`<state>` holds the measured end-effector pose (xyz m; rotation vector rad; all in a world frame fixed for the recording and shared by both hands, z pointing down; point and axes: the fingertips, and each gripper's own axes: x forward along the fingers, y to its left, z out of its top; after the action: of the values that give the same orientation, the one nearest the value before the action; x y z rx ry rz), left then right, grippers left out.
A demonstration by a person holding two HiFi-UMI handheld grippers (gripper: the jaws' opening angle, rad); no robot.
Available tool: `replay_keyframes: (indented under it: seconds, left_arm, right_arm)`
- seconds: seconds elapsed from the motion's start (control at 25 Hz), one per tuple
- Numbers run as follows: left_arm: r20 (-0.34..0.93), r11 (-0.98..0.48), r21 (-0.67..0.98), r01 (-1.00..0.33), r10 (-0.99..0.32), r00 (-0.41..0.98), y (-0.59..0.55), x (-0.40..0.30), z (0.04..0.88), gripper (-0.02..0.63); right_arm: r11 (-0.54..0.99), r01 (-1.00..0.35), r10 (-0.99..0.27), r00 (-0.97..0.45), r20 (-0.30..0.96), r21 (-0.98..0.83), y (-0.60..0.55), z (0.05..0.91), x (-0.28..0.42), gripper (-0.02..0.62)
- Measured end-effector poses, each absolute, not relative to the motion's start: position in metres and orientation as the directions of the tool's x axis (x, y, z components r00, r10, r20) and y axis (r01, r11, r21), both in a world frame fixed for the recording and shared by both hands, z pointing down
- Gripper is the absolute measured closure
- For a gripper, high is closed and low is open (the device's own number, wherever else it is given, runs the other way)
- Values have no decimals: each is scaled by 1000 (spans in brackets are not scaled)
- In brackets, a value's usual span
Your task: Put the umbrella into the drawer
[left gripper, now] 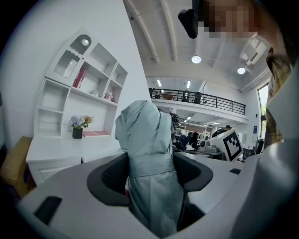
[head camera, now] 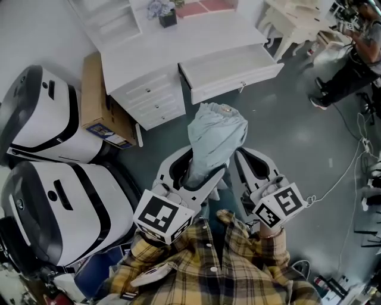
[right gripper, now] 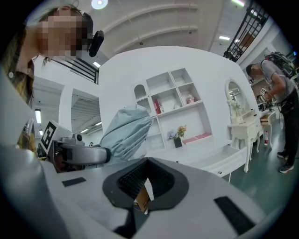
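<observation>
A folded pale blue-grey umbrella (head camera: 214, 140) stands upright in my left gripper (head camera: 197, 170), which is shut on its lower part. In the left gripper view the fabric (left gripper: 147, 154) fills the gap between both dark pads. My right gripper (head camera: 251, 164) is just right of the umbrella, apart from it; its pads meet at the tips with nothing held (right gripper: 147, 163). The umbrella (right gripper: 124, 133) shows to its left. The white desk's drawer (head camera: 232, 68) is pulled open beyond the umbrella's top, and its inside looks bare.
A cardboard box (head camera: 98, 98) leans at the desk's left side, next to two large white-and-black machines (head camera: 53, 125). A flower pot (head camera: 166, 15) sits on the desk. Another person (head camera: 351, 53) stands at the far right; cables (head camera: 345, 173) run over the grey floor.
</observation>
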<state>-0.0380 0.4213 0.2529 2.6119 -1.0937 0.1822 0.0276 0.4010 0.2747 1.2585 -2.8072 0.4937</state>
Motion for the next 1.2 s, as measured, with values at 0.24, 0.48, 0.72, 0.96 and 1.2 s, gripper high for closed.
replay_keyframes:
  seconds: [0.24, 0.48, 0.72, 0.96, 1.2]
  left_arm:
    - [229, -640, 228, -734, -697, 679, 358, -29, 254, 301]
    - [220, -602, 233, -763, -732, 645, 283, -11, 243, 301]
    - [205, -562, 228, -795, -770, 604, 220, 2, 228, 301]
    - [190, -518, 217, -828, -809, 556, 180, 16, 221, 301]
    - [202, -475, 221, -852, -832, 516, 160, 17, 223, 301]
  right_arm:
    - [644, -707, -701, -699, 146, -292, 335, 277, 36, 578]
    - [667, -686, -677, -721, 147, -292, 264, 264, 61, 578]
    - [695, -652, -649, -750, 128, -303, 207, 251, 81, 578]
    - [738, -604, -600, -791, 117, -300, 167, 247, 95, 578]
    - [758, -569, -562, -818, 123, -319, 148, 254, 100, 578]
